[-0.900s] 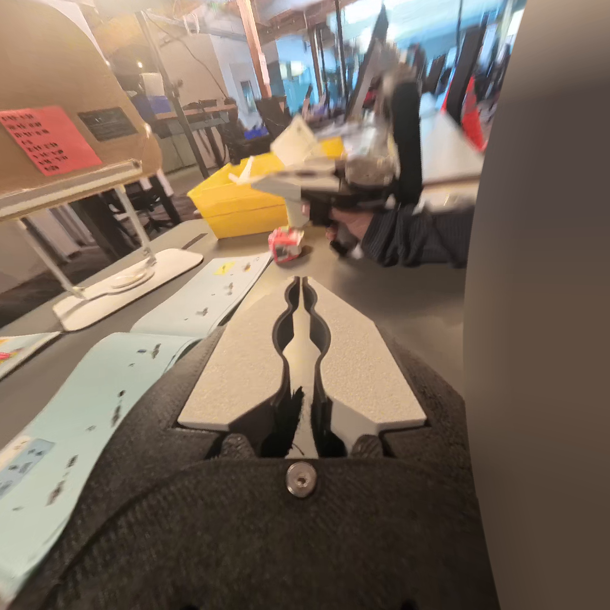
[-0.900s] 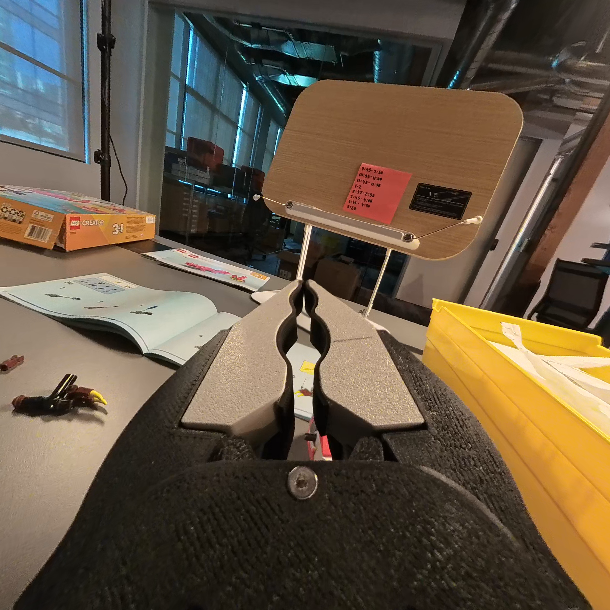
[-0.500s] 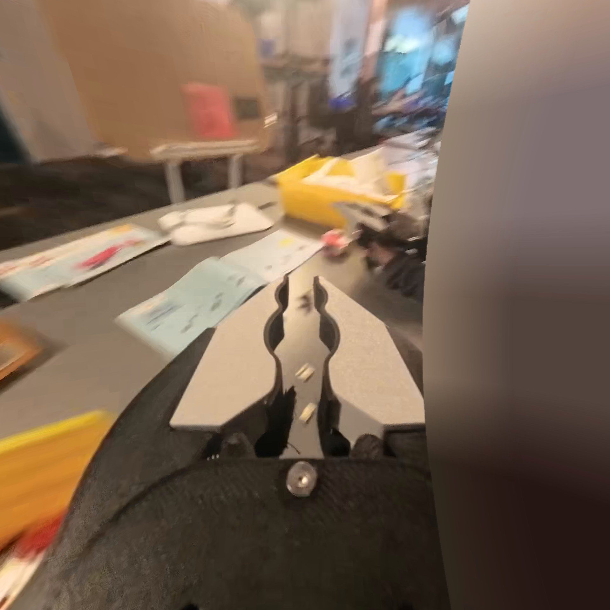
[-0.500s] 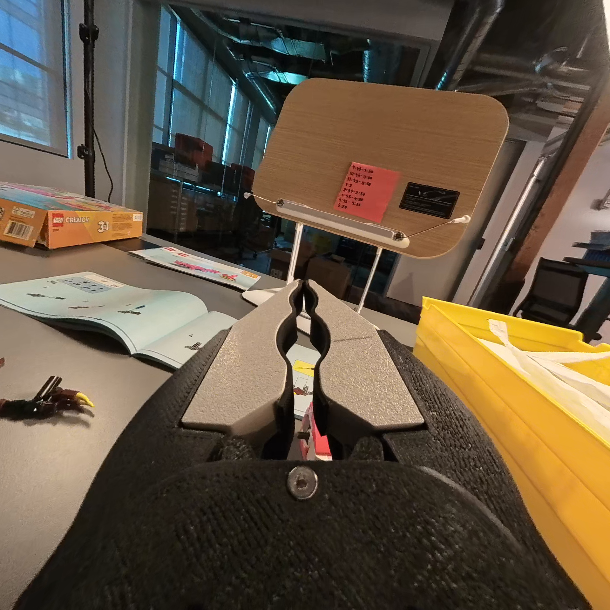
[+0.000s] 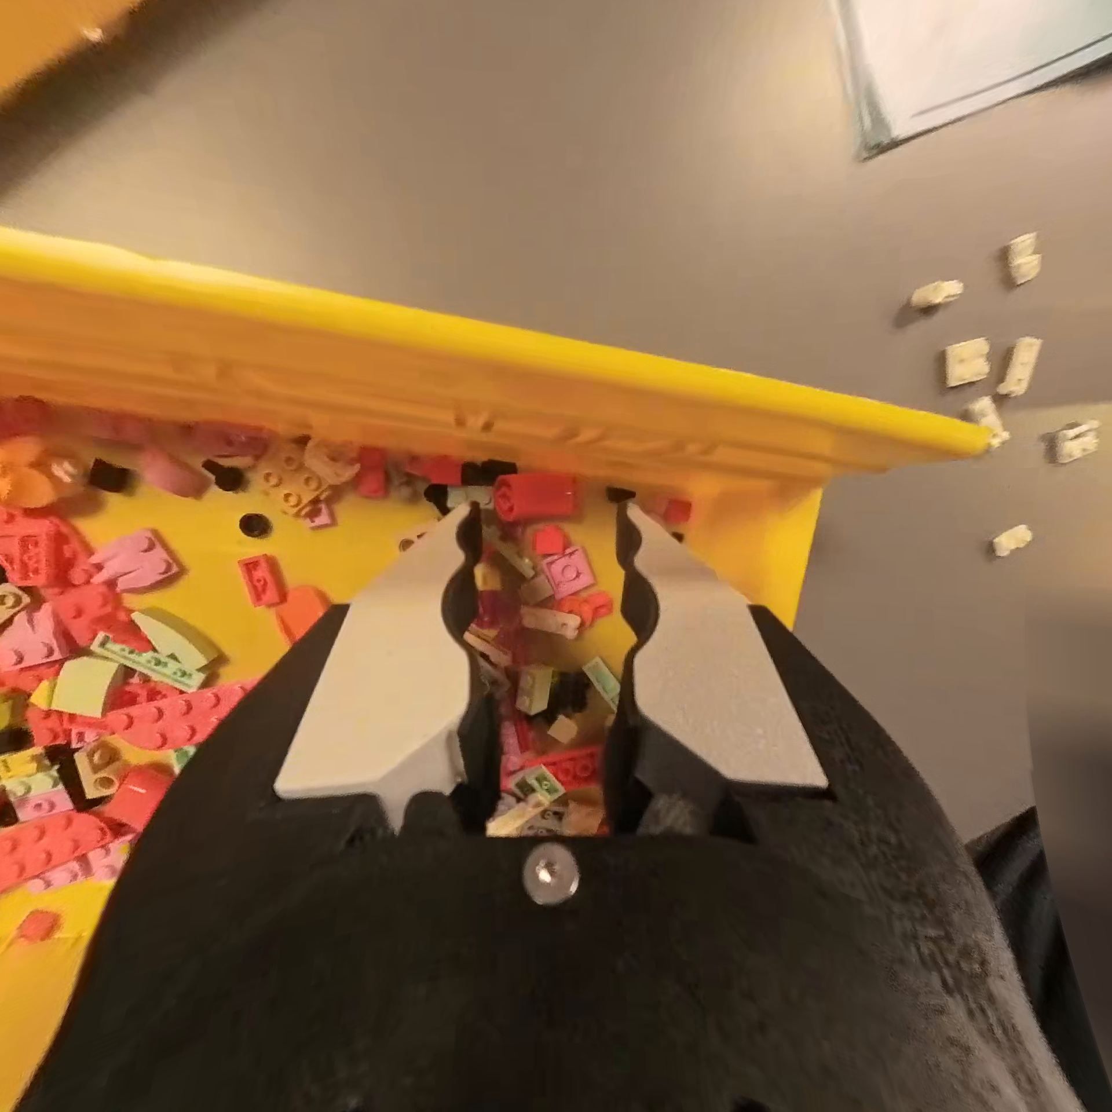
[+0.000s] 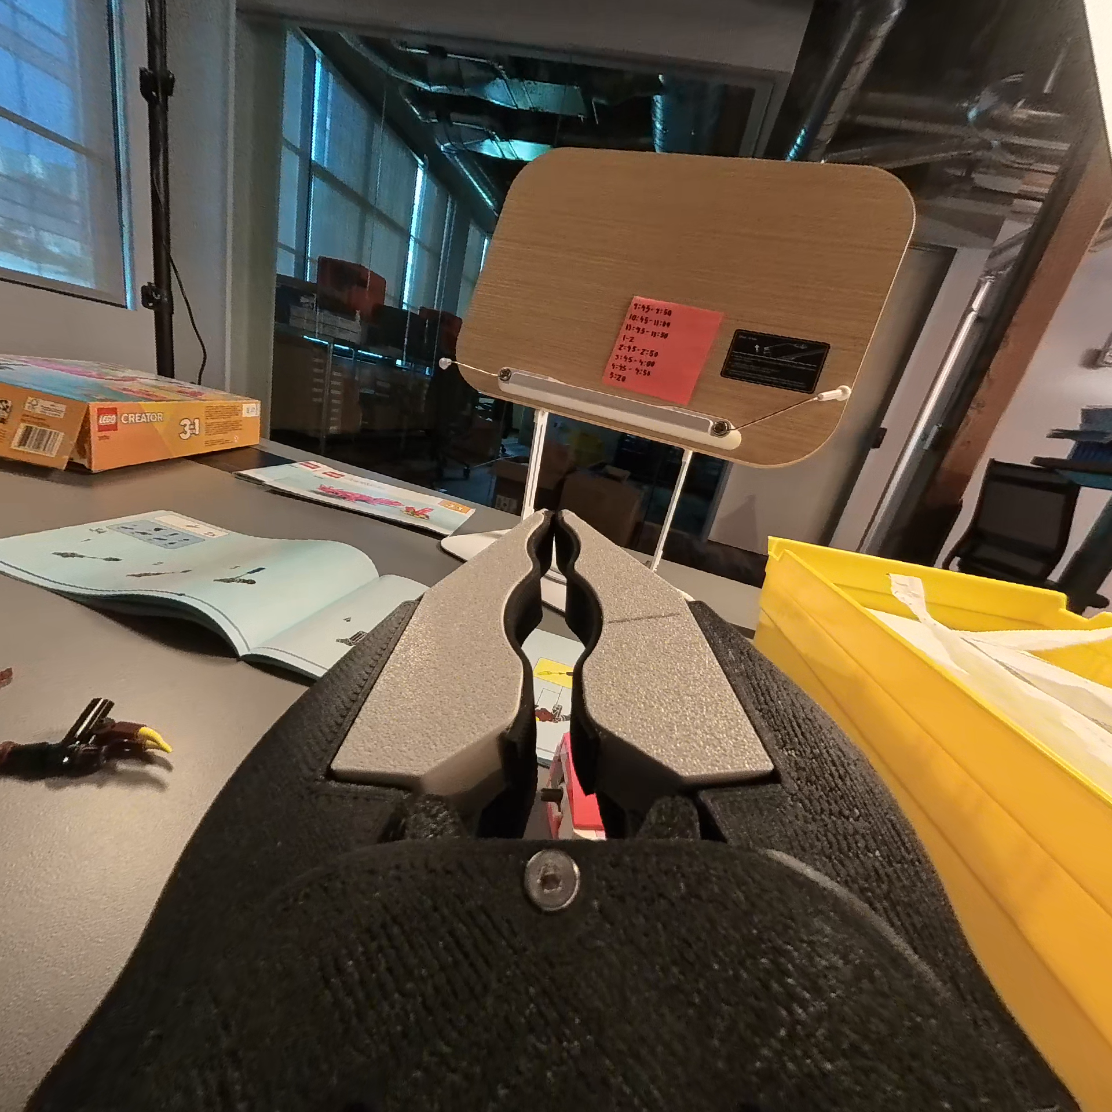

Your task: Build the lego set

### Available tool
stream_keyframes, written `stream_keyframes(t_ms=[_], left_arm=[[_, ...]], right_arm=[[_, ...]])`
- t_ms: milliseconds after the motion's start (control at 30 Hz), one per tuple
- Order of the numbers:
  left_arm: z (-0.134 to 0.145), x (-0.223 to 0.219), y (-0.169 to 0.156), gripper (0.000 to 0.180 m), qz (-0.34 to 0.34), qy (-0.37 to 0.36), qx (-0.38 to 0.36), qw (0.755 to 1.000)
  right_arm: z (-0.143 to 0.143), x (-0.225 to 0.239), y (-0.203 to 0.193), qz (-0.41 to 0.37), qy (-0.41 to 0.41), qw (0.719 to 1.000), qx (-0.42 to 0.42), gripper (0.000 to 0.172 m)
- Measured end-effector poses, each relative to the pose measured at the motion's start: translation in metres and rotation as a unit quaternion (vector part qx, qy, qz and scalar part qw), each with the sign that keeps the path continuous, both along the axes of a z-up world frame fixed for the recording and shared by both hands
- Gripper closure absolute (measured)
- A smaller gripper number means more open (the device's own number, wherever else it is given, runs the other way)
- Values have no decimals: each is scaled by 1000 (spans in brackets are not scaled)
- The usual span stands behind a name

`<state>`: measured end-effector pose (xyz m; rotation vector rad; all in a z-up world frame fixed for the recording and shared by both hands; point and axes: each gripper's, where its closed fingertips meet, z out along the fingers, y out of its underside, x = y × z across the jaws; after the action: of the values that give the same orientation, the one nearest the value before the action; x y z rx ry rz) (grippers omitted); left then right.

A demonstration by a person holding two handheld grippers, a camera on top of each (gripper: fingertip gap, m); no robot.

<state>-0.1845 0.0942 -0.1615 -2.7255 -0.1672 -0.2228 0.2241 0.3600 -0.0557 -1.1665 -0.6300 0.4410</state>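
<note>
**Left claw swung down over the brick bin; right claw unmoved**

Since the earlier frames the left claw [image 5: 544, 511] has swung away from the table-level outlook onto booklets and stand. It now points down into a yellow bin [image 5: 421, 385] of loose bricks, and its jaws have spread from nearly closed to wide apart. Nothing gripped. Fingertips sit near the bin's far wall. A red cylindrical brick [image 5: 535, 494] lies just beyond the tips, closer to the left one; contact unclear. Pink, red, tan and black pieces litter the bin floor between and around the fingers. Outside the bin, small white pieces [image 5: 987, 367] lie scattered on the grey table [image 5: 602, 180].

Right claw [image 6: 553, 518] holds the same outlook as before: tips pressed together, nothing between them. Ahead, a wooden book stand [image 6: 692, 289] bearing a red note [image 6: 662, 349]. To the left, an open booklet [image 6: 198, 577] and a small dark brick figure [image 6: 90, 743]. To the right, a second yellow bin [image 6: 902, 722].
</note>
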Motion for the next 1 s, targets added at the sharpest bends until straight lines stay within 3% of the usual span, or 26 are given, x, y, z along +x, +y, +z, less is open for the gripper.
stream_keyframes(t_ms=[100, 233, 333, 433, 567, 600, 667, 700, 833, 1000], left_arm=[[-5, -2, 0, 140, -15, 27, -15, 999], [-9, 3, 0, 158, -44, 37, -24, 998], [-10, 2, -7, 159, -49, 47, -38, 997], [-1, -13, -20, 160, -24, 82, -48, 995], [7, -54, -60, 159, 38, 163, -126, 978], [8, -59, -63, 150, 49, 166, -129, 976], [11, -66, -59, 123, 54, 171, -108, 978], [13, -64, -53, 120, 48, 164, -87, 981], [28, -49, -27, 134, 39, 90, 5, 995], [34, -59, -21, 136, 57, 49, 20, 997]], right_arm=[[0, 0, 0, 0, 1, 1000, -2, 172], [0, 0, 1, 1, 3, 1000, -3, 172], [0, 0, 1, 1, 4, 1000, -3, 172], [0, 1, 0, 2, 5, 1000, -3, 172], [0, 0, 1, 3, 5, 1000, -6, 172], [0, 0, 1, 4, 5, 1000, -6, 172], [0, -1, 1, 4, 4, 1000, -6, 172], [0, -1, 1, 4, 4, 1000, -5, 172], [0, 0, 1, 4, 7, 1000, -6, 172], [0, 0, 0, 6, 8, 1000, -7, 172]])
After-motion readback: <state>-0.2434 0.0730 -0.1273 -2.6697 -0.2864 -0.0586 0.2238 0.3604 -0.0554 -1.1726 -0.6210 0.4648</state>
